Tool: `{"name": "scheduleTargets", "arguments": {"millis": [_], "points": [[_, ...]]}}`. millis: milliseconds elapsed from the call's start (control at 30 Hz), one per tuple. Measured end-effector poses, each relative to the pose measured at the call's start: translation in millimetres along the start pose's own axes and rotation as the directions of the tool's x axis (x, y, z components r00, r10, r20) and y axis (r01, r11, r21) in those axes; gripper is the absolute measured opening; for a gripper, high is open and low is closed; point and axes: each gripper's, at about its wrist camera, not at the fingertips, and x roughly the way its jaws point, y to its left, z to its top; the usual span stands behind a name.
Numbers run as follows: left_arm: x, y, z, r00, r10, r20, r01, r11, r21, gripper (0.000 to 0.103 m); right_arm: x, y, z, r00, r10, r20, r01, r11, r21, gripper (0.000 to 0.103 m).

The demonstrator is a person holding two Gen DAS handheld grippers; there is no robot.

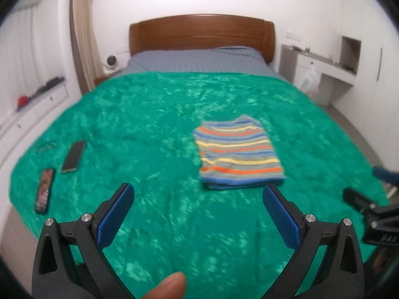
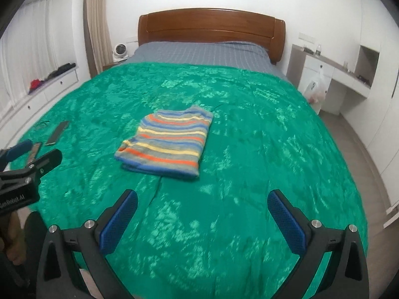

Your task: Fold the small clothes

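The left gripper (image 1: 198, 210) has its blue fingers (image 1: 116, 215) spread wide with nothing between them, above the green blanket (image 1: 154, 129). The right gripper (image 2: 202, 215) likewise stands wide apart and empty. Beyond both, clear of the fingers, the striped folded garment (image 2: 165, 140) lies flat on the blanket mid-bed. Two phones (image 1: 73, 155) lie near the blanket's left edge.
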Motion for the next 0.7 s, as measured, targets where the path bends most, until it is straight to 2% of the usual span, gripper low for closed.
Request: {"name": "scheduleTargets", "arguments": {"millis": [67, 167, 333, 433, 500, 633, 700], "points": [[-7, -3, -1, 1.000, 0.013, -0.008, -0.013, 1.000, -0.005, 0.103, -10, 1, -4, 1.000, 0.009, -0.003, -0.009, 1.000, -0.007, 0.103], [-18, -4, -5, 0.993, 0.115, -0.004, -0.115, 0.992, -0.050, 0.103, -21, 5, -5, 1.000, 0.020, 0.006, -0.019, 1.000, -0.015, 0.103], [-23, -3, -7, 0.999, 0.021, -0.046, -0.023, 0.999, -0.038, 0.103, -34, 8, -3, 0.999, 0.042, 0.012, -0.042, 0.999, -0.003, 0.103], [-26, 2, -8, 0.996, -0.048, -0.073, 0.043, 0.996, -0.074, 0.103, -37, 17, -4, 0.999, 0.033, 0.005, -0.033, 0.999, -0.039, 0.103], [-26, 3, -8, 0.994, -0.046, -0.094, 0.039, 0.996, -0.082, 0.103, -36, 21, -5, 1.000, 0.030, -0.002, -0.030, 0.998, -0.052, 0.103], [-25, 1, -8, 0.995, -0.009, -0.095, 0.005, 0.999, -0.046, 0.103, -32, 26, -8, 1.000, 0.009, -0.011, -0.010, 0.998, -0.067, 0.103], [-25, 1, -8, 0.996, -0.012, -0.087, 0.009, 0.999, -0.035, 0.103, -29, 27, -10, 1.000, 0.003, -0.019, -0.004, 0.998, -0.069, 0.103]]}}
